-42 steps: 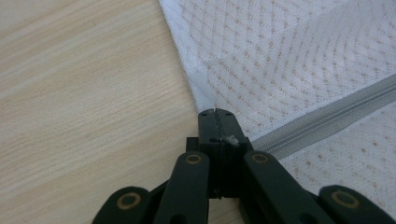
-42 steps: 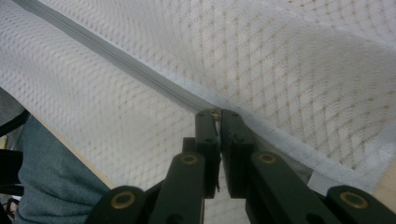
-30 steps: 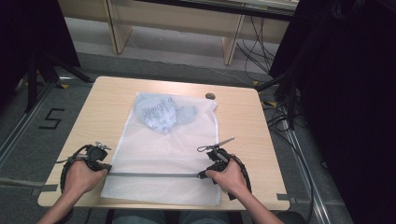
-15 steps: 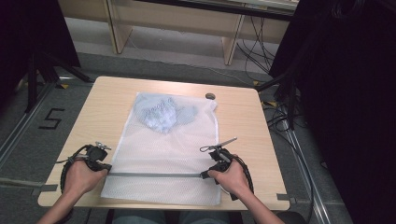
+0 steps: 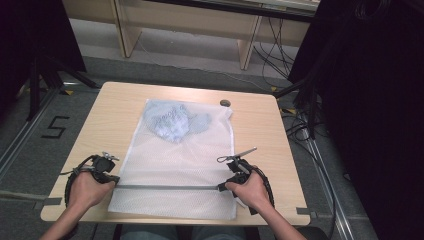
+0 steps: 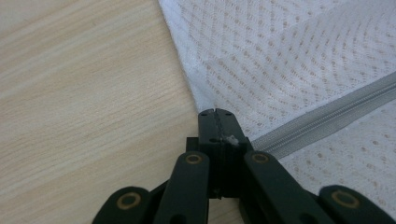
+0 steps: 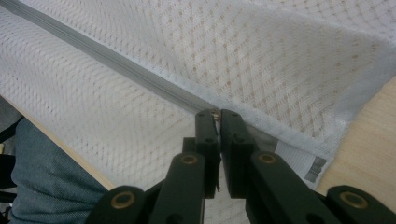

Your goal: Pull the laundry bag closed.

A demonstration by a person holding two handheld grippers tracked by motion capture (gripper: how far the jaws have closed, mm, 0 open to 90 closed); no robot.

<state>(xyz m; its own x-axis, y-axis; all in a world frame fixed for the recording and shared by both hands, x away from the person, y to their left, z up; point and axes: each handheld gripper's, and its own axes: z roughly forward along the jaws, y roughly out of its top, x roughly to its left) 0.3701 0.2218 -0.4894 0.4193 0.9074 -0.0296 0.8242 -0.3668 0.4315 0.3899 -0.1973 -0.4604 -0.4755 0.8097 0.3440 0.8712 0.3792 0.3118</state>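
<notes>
Your left fingers (image 6: 215, 114) pinch the bag (image 5: 175, 165) at the zipper (image 5: 167, 187) end to anchor it; your right fingers (image 7: 215, 114) are closed on the zipper pull, at the right end.

A white mesh laundry bag (image 5: 175, 165) is lying flat on the table, reaching from the middle to the near edge and slightly overhanging it. A pale blue, crumpled garment (image 5: 175, 122) is sitting inside its far end, showing through the netting. A grey zipper (image 5: 170, 187) is running straight across the bag near its near end, closed along its visible length, with its left end (image 6: 261, 142) meeting the bag's side seam and a small white label (image 7: 303, 165) lying at the right corner.
</notes>
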